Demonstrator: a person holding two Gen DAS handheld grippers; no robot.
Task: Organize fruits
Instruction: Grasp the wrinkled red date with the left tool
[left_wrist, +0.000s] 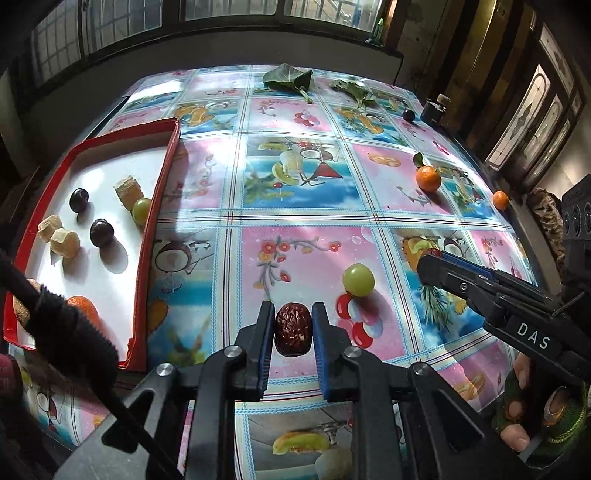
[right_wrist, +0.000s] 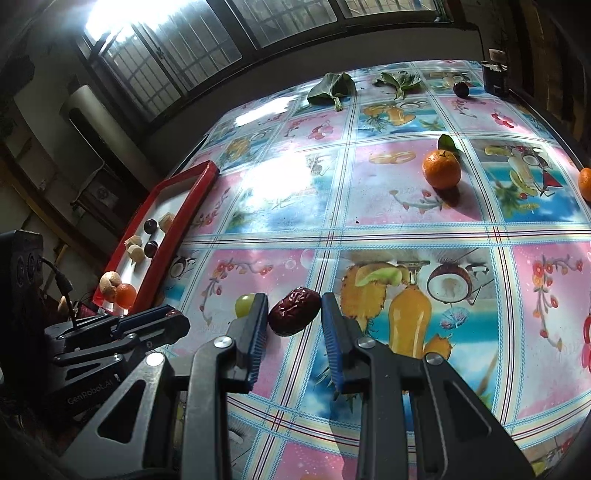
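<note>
My left gripper (left_wrist: 293, 332) is shut on a wrinkled red date (left_wrist: 293, 329); both blue pads touch its sides. My right gripper (right_wrist: 294, 325) also has a red date (right_wrist: 294, 311) between its fingers, but the right pad stands apart from it, so the jaws are open around it. A green grape (left_wrist: 357, 279) lies on the tablecloth just past my left gripper; it also shows in the right wrist view (right_wrist: 245, 305). The red-rimmed tray (left_wrist: 161, 192) at the left holds dark plums (left_wrist: 102, 232), a green grape (left_wrist: 142, 209), pale cut pieces and an orange.
Two oranges (left_wrist: 428, 178) (left_wrist: 500, 199) lie toward the table's right edge. A dark plum (left_wrist: 408, 115) and a small dark jar (left_wrist: 434, 109) sit at the far right. Green leaves (left_wrist: 288, 79) lie at the far edge.
</note>
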